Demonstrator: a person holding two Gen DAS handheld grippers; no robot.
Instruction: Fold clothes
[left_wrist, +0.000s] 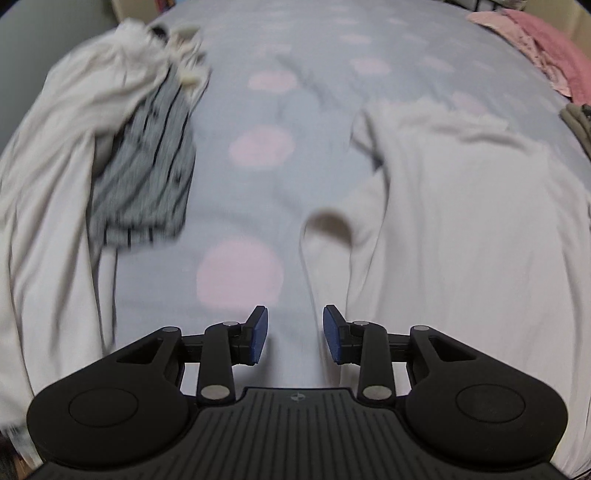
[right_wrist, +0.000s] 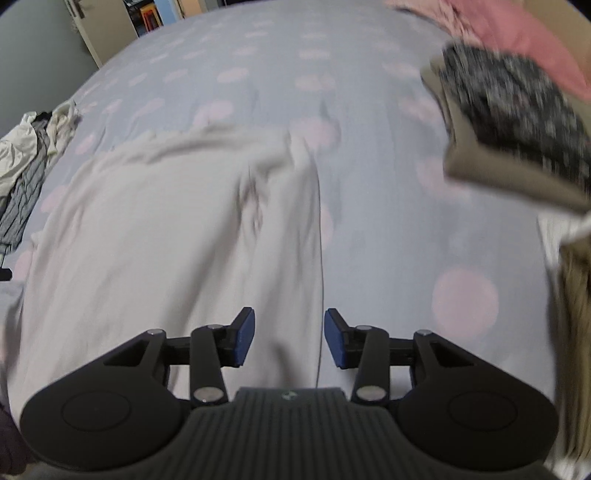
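Both hand-held grippers, left and right, are hovering wide and holding nothing over the spread off-white cotton garment lying lengthwise ahead on the polka-dot bed, its edge running between the right one's fingers.

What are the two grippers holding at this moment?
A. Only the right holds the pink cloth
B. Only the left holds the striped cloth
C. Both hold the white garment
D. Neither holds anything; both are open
D: the left gripper and the right gripper both show spread jaws with nothing between them, above the white garment.
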